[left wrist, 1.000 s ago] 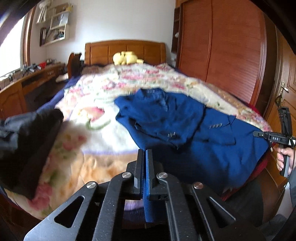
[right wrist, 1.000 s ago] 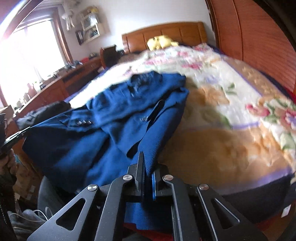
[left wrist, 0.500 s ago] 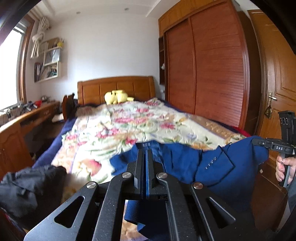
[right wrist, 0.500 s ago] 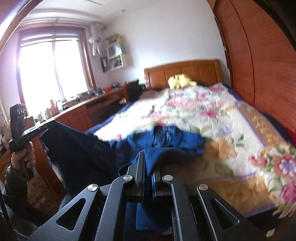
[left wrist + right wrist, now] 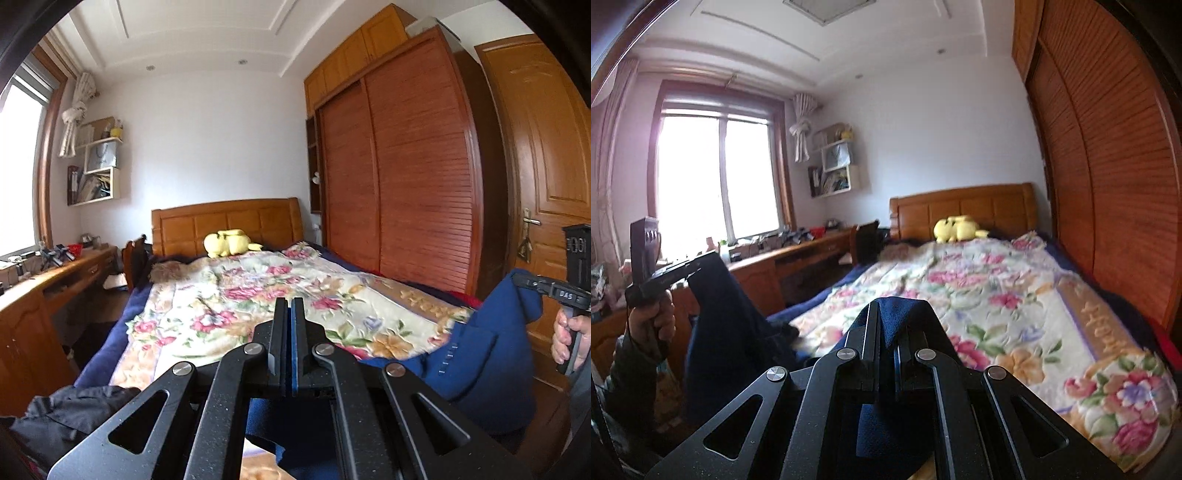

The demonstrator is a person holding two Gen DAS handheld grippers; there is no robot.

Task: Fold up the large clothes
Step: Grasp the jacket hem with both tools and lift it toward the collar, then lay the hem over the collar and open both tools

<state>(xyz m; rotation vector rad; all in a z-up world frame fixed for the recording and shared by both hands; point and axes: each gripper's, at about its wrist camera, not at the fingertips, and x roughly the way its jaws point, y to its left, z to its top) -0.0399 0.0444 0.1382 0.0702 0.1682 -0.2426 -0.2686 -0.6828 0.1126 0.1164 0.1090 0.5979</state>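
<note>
A navy blue jacket (image 5: 476, 373) hangs in the air at the foot of the bed, held between both grippers. My left gripper (image 5: 289, 306) is shut on one edge of the jacket, with blue cloth pinched between its fingers. My right gripper (image 5: 886, 314) is shut on another edge, with cloth bunched over its fingertips (image 5: 905, 306). The right gripper also shows at the right of the left wrist view (image 5: 532, 284), and the left gripper at the left of the right wrist view (image 5: 683, 267), with the jacket (image 5: 731, 332) hanging from it.
The bed with a floral blanket (image 5: 258, 306) lies ahead, with a yellow plush toy (image 5: 229, 242) by the headboard. A dark garment (image 5: 66, 413) lies at the bed's near left corner. A wooden desk (image 5: 44, 291) stands left, a wardrobe (image 5: 399, 177) and door (image 5: 546, 184) right.
Both grippers have risen and lifted the jacket off the bed. It lay spread on the blanket a second ago and now hangs between them.
</note>
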